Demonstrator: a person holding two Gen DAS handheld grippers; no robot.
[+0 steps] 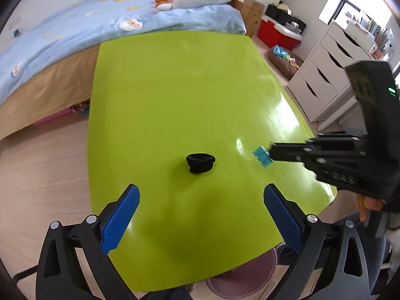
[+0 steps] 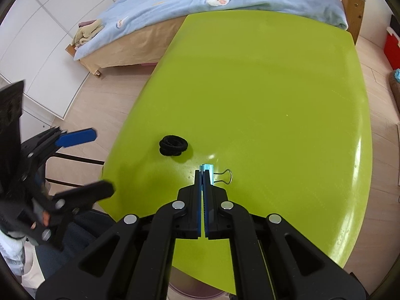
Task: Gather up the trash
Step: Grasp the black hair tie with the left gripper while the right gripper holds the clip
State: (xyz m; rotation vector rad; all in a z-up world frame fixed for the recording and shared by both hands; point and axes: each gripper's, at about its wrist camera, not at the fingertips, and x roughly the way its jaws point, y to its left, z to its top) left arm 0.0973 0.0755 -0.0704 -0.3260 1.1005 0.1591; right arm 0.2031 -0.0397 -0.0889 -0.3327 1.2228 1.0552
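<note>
Pinching a small blue binder clip (image 2: 208, 175) at its body, the right gripper (image 2: 202, 175) has its jaws closed tight on it, the clip's wire handle sticking out to the right over the green bench (image 2: 275, 87). Judging by the task, the step in hand is the pick-up of this clip as one piece of trash; whether it is already clear of the bench top I cannot tell for sure, though the left wrist view shows the clip (image 1: 262, 157) held at the fingertips of the right gripper (image 1: 270, 153) with bench surface all around it.

Next, as I judge it, the clip needs carrying to wherever trash goes, and no bin shows plainly in either view; only a pinkish round thing (image 1: 240, 282) shows below the near edge of the bench, and what it is I cannot say.

The black hair tie (image 1: 200, 163), a small coiled loop, lies on the bench near the clip and apart from it. The left gripper (image 1: 201, 215) hangs above the near part of the bench with its blue pads spread wide and nothing between them, the hair tie lying ahead of them; it looks the likely next pick.

Only the right wrist view shows the clip's wire handle and the closed pads; only the left wrist view shows the open pads head-on with the hair tie ahead of the gap.
</note>
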